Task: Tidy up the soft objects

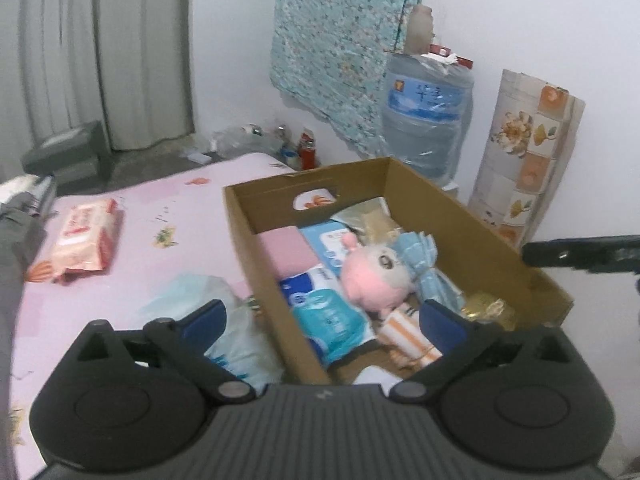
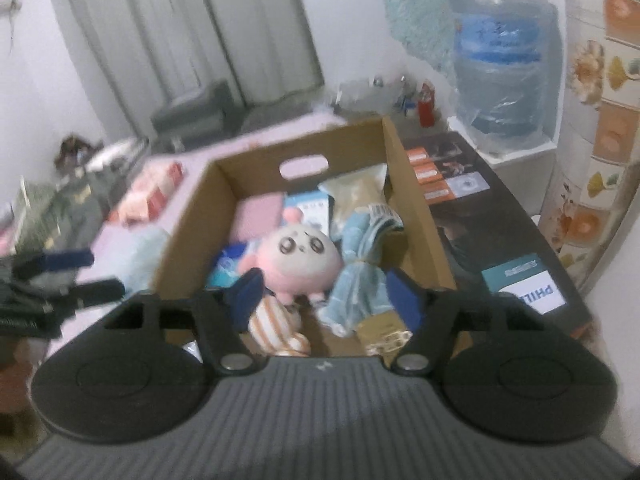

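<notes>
Several soft items, plush toy (image 2: 298, 258) included, fill my cardboard box (image 1: 472, 216); wipes pack (image 1: 86, 236) remains on bed. Both my grippers gape wide, empty.

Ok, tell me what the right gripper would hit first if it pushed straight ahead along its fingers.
Probably the round pink-and-white plush toy lying in the brown cardboard box; it sits between the open right gripper fingers' line, though depth is uncertain.

Black grippers (image 1: 324, 316), seemingly blue fingers (image 1: 204, 320).
</notes>
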`<action>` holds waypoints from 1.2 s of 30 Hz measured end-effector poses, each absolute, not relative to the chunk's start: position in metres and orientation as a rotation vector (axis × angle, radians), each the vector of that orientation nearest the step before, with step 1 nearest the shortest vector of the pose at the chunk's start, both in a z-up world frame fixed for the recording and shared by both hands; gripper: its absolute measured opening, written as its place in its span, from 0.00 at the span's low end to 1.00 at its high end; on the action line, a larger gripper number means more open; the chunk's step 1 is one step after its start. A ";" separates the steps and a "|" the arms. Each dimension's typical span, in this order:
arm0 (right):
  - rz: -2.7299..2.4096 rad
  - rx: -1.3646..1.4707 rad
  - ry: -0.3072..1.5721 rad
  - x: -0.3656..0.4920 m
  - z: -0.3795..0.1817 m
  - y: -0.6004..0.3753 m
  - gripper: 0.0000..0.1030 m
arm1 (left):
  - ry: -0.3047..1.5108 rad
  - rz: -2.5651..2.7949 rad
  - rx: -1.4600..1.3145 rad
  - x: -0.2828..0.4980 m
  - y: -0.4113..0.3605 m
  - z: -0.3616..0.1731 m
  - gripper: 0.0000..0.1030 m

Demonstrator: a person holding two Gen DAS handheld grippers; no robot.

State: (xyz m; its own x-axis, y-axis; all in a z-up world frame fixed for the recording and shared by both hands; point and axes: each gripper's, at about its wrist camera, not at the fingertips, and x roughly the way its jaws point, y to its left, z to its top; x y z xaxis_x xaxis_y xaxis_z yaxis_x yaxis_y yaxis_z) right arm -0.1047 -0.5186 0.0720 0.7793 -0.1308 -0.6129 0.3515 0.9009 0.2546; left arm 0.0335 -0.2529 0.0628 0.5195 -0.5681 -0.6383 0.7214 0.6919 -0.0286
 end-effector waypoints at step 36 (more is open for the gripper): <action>-0.305 0.348 0.776 -0.126 0.036 -0.370 0.99 | 0.854 -0.509 0.141 -0.015 -0.169 0.040 1.00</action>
State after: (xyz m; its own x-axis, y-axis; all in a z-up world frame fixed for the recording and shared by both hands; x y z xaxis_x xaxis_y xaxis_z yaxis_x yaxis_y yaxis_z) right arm -0.1261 -0.3704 0.0360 0.6757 -0.1389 -0.7240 0.3912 0.8999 0.1925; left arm -0.0147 -0.1687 0.0401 0.5457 -0.3721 -0.7508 0.4829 0.8719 -0.0811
